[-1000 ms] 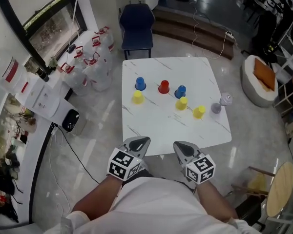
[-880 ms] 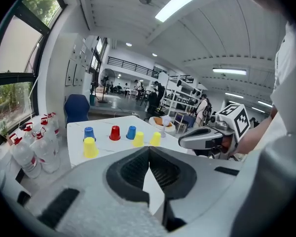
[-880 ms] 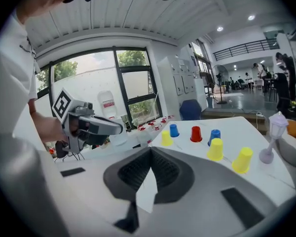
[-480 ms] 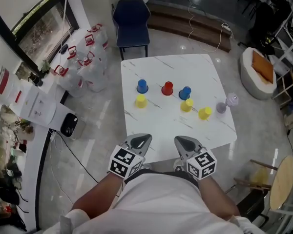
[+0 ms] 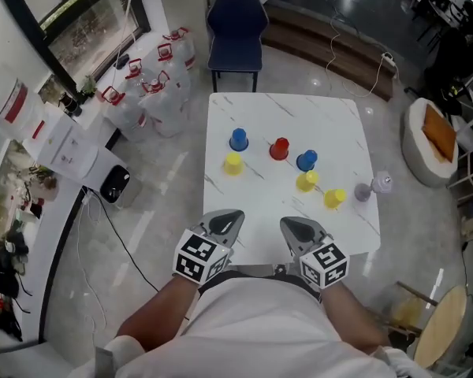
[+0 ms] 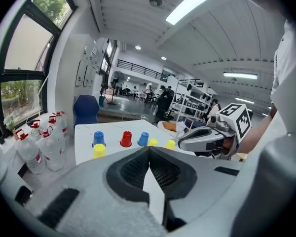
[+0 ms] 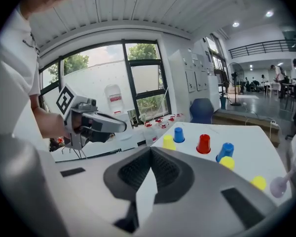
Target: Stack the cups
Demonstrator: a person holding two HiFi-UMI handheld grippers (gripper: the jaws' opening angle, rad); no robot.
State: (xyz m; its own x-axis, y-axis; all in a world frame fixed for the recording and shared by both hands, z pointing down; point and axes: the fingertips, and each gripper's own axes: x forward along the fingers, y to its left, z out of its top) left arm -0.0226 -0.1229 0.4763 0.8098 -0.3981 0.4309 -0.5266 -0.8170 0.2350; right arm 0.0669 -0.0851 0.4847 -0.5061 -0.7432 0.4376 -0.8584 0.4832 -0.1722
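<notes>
Both the left tongs (image 5: 225, 222) and the right tongs (image 5: 294, 228) were closed tip to tip with nothing between them. They were held side by side just short of the near edge of the surface (image 5: 252, 211), well apart from every cup.

The cups stood scattered on the surface: a blue cup (image 5: 238, 139), a red cup (image 5: 280, 149) and a second blue cup (image 5: 306, 161) in the far row, with three yellow cups (image 5: 233, 164) nearer.

The likeliest fault was reaching in without first parting the jaws, which would push a light cup over. The second blue cup stood just beside a yellow one (image 5: 306, 181), so gripping either could knock its neighbour. A pale purple cup (image 5: 363, 192) stood near the right edge and could be nudged off.
</notes>
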